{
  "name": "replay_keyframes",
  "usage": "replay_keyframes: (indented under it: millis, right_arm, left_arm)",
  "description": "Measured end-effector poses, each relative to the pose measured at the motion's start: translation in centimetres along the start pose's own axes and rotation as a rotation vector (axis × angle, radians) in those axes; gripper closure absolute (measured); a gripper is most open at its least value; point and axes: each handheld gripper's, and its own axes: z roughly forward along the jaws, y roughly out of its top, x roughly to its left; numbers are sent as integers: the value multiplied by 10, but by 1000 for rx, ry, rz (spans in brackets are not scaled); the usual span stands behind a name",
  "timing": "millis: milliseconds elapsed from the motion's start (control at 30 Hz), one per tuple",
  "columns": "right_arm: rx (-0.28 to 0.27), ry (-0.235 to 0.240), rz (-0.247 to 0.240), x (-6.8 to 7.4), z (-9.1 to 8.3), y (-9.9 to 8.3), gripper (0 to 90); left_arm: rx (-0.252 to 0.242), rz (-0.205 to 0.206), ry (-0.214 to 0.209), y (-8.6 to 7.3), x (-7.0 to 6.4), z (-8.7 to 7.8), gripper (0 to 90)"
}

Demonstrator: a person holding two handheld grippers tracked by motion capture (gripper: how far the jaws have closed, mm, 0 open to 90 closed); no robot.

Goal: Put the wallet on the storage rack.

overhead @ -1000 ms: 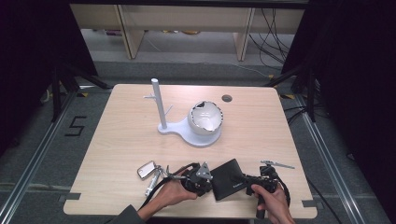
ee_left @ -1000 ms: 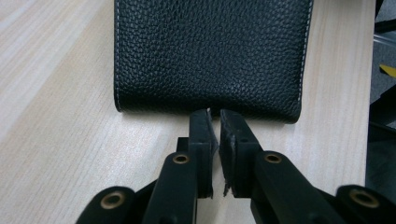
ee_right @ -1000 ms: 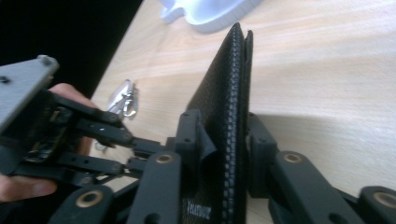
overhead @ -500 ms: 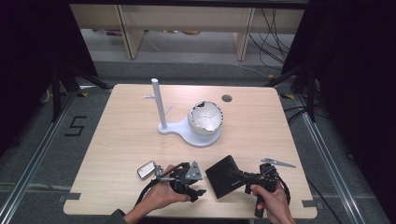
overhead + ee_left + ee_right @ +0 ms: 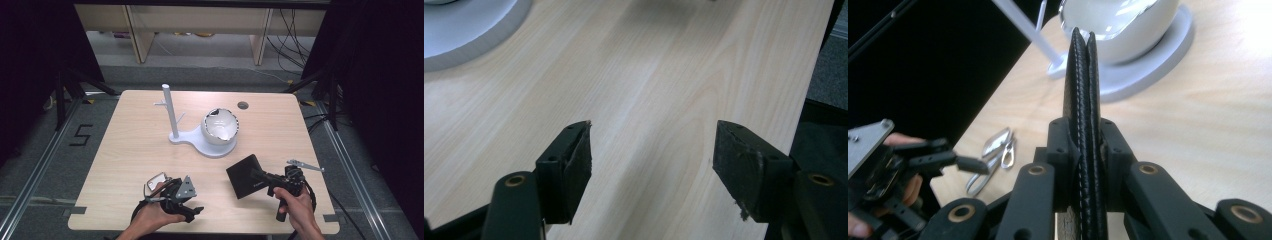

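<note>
You have two grippers in play: the left gripper (image 5: pixel 192 207), jaws spread wide over bare wood, and the right gripper (image 5: pixel 260 177), jaws pressed against one black leather wallet (image 5: pixel 245 175). On the table (image 5: pixel 130 150) you can count one white stand (image 5: pixel 200 140) with a single upright post (image 5: pixel 170 110), and one white bowl-shaped piece (image 5: pixel 219 126) sitting on that stand's base beside the post. Nearer you than the stand lies one metal clip (image 5: pixel 155 182), just beside your left hand (image 5: pixel 152 217), and beyond the stand there is one round dark hole (image 5: pixel 243 105) in the tabletop.
</note>
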Motion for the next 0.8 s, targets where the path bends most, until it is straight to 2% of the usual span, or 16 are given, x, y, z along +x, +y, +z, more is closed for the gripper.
replay_keyframes:
  millis: [33, 67, 133, 167, 200, 267, 333, 433, 500, 533, 567, 667, 700, 733, 800]
  right_arm:
    - [0, -2, 26, 1, -1, 2, 795]
    - [-8, -6, 25, 0, -1, 5, 795]
    - [-17, -13, 14, -1, -2, 9, 795]
    - [-33, -22, -22, -5, -2, 13, 794]
    - [-40, -26, -26, -6, -2, 16, 794]
    - [-54, -36, 0, -8, -1, 28, 795]
    - [-63, -45, -16, -9, 0, 32, 795]
    - [-79, -54, -20, -8, 3, 51, 795]
    - [-87, -47, -32, -9, 4, 54, 795]
    - [-94, -54, -33, -8, 7, 62, 795]
    - [-92, -55, -29, -7, 9, 65, 795]
    - [-109, -45, -16, -8, 14, 75, 795]
    - [-109, -45, -16, -8, 14, 75, 795]
    - [-119, -48, -10, -8, 16, 78, 795]
    - [-125, -43, -4, -9, 24, 89, 795]
  left_arm:
    - [-10, -14, 2, -1, 0, -1, 308]
    - [-20, -47, 12, -5, 2, -4, 306]
    - [-19, -49, 21, -7, 3, -5, 305]
    - [-18, -45, 22, -8, 2, -7, 299]
    - [-15, -44, 16, -9, 2, -8, 299]
    - [-19, -41, 17, -14, 2, -12, 294]
    - [-15, -32, 22, -15, 2, -14, 292]
    - [-28, -62, 19, -22, 1, -21, 291]
    - [-33, -67, 16, -25, 1, -23, 291]
    - [-37, -63, 16, -26, 2, -24, 291]
    - [-36, -79, 28, -29, 1, -27, 291]
    - [-34, -82, 26, -32, 2, -29, 289]
    - [-35, -72, 26, -33, 3, -31, 289]
    - [-40, -88, 27, -34, 3, -31, 288]
    - [-42, -86, 23, -36, 3, -34, 286]
